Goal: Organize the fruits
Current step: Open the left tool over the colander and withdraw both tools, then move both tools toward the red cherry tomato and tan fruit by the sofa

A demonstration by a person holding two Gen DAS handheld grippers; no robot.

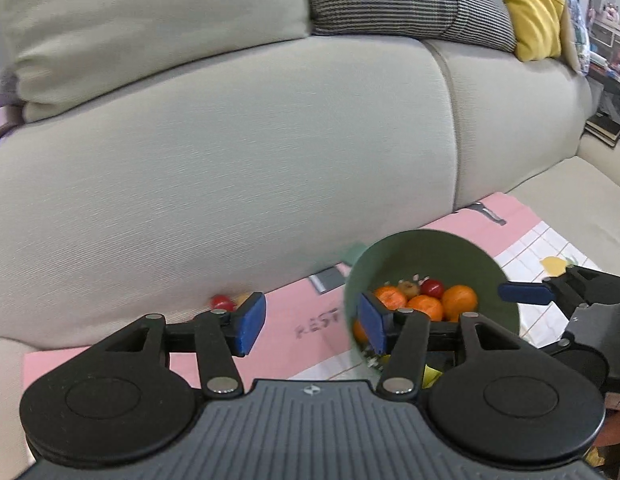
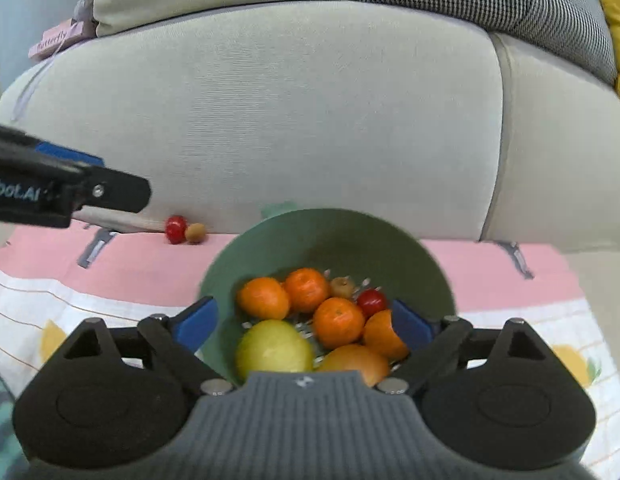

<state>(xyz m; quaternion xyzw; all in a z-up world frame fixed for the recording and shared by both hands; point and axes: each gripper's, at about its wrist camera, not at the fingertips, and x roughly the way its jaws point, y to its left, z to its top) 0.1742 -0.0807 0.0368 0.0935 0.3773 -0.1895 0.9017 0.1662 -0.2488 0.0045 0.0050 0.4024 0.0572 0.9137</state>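
A green bowl (image 2: 330, 240) sits on a pink and white patterned cloth (image 2: 141, 264) spread over a pale sofa (image 2: 293, 120), and it already holds several oranges (image 2: 338, 320), a yellow-green fruit (image 2: 273, 346), a small red fruit (image 2: 372, 302) and a small brown one. Two fruits are not yet in the bowl: a red fruit (image 2: 175, 228) and a brown fruit (image 2: 195, 233) lie touching each other on the cloth, against the foot of the sofa back. The right gripper (image 2: 305, 324) hangs over the bowl with its jaws spread wide to either side of the fruit pile, gripping nothing. The left gripper (image 1: 310, 322) is also released and empty, its jaws parted, with one blue pad in front of the bowl's near rim. From the right gripper, the two stray fruits lie up and to the left, beyond the bowl; in the left wrist view they sit just past the gripper's left pad (image 1: 249, 322), half hidden by it. The left hand looks the nearer to them, so it seems the better placed for the next pick. The pair lines up roughly along the sofa's base. Only the right wrist view shows both strays whole and the full contents of the bowl; the left wrist view shows the yellow cushion (image 1: 530, 4) and the cluttered room beyond the sofa's end.
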